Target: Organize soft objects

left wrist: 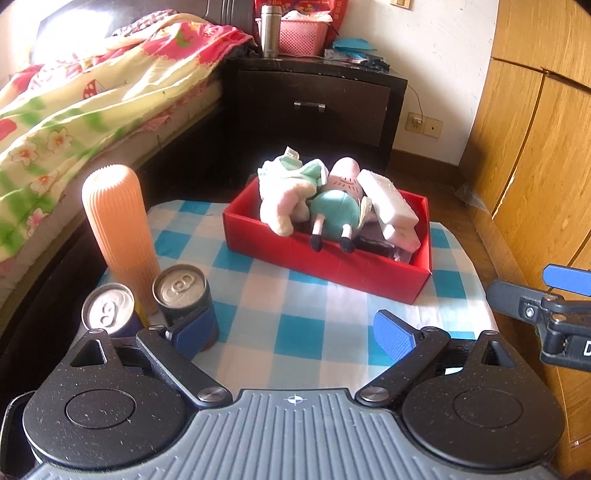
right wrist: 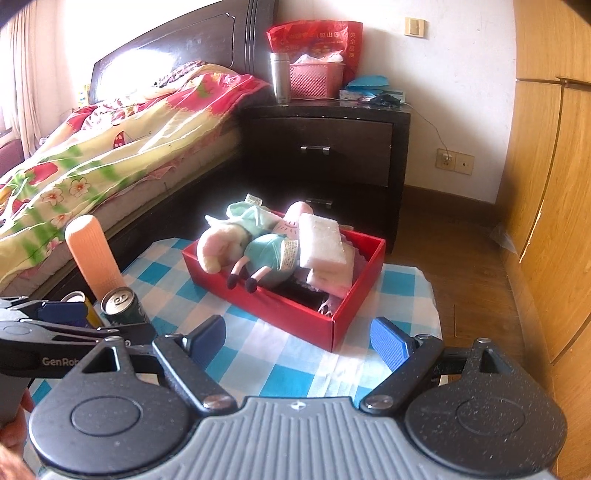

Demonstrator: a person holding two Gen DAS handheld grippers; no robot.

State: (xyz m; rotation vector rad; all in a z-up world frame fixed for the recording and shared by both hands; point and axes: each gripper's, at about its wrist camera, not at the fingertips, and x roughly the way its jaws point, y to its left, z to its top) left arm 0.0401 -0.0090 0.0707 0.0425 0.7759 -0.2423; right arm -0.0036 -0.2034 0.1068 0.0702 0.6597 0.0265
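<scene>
- Nearest, the left gripper [left wrist: 293, 336] hovers low over the desk [left wrist: 314, 314], its blue-padded fingers [left wrist: 393, 334] spread wide with nothing between them; only the blue-and-white checked cloth shows in the gap.
- The right gripper [right wrist: 297, 339] is likewise low over the desk, its fingers [right wrist: 388, 341] spread apart and empty, pointing toward the near corner of the red box [right wrist: 295, 317].
- Each gripper shows at the edge of the other's view: the right one at the right edge of the left wrist view, the left one at the left edge of the right wrist view, with part of a hand [right wrist: 14, 424] below it.
- Just beside the left gripper's left finger stand two drink cans [left wrist: 181, 288], close together, with a tall ribbed orange cylinder [left wrist: 118, 229] upright right behind them.
- Farther along the desk lies the red box, open on top and set at an angle.
- The soft things fill it: a pink-and-white plush toy [left wrist: 284, 203] at its left end, a teal-dressed plush doll [left wrist: 338, 210] in the middle with its dark-footed legs hanging over the near wall, and a white foam block [left wrist: 388, 203] leaning at the right over some darker items.
- Beyond the desk stand a bed [left wrist: 74, 110] with a flowered quilt on the left and a dark nightstand [left wrist: 314, 99] carrying a pink basket [left wrist: 303, 35] and a steel flask [left wrist: 269, 29].
</scene>
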